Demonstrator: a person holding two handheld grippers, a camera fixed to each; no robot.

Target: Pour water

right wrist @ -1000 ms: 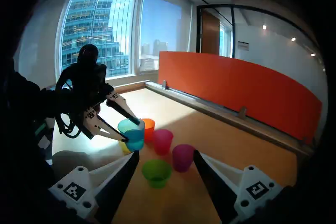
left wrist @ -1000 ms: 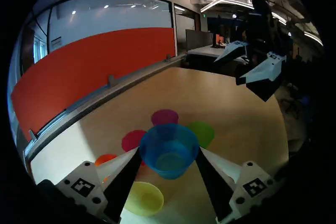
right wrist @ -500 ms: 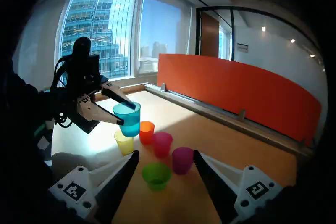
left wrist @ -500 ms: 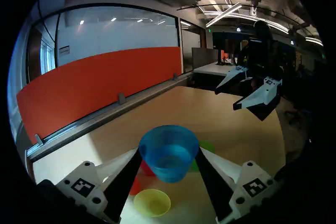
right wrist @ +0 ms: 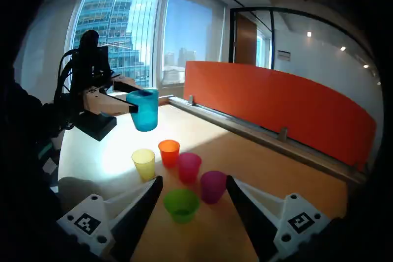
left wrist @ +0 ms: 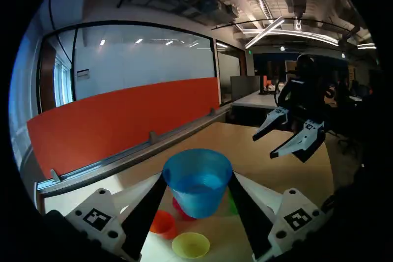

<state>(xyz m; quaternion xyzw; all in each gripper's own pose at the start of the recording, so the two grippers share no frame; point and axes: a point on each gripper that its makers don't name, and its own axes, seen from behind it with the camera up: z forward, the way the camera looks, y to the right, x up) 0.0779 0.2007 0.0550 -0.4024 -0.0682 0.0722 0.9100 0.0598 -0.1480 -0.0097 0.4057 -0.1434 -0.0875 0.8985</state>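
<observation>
**Lifted: the blue cup is up and clear of the row**

Raised over the last second, the blue cup now hangs well above the desk; before, it sat low, just over the other cups. My left gripper has its fingers closed on the cup's two flanks. The cup is close to upright, with water in its lower part.

Below it, from left to right in the right gripper view, stand the yellow cup, the orange cup, the pink cup and the purple cup. The green cup stands in front of them, nearest me. My right gripper hovers near those last two, its fingers spread wide and holding nothing.

The pour itself looks to be next. To do it well I would first settle on one cup, probably the yellow or the orange, as they lie closest under my left side. I would bring the blue cup's lip low over that mouth before tipping. The roll should be slow, so the stream starts thin and lands inside. The grip should stay firm but not crushing, since the thin plastic will likely flex. These cups look light and would topple at a nudge, so my idle right fingers should keep back.
</observation>
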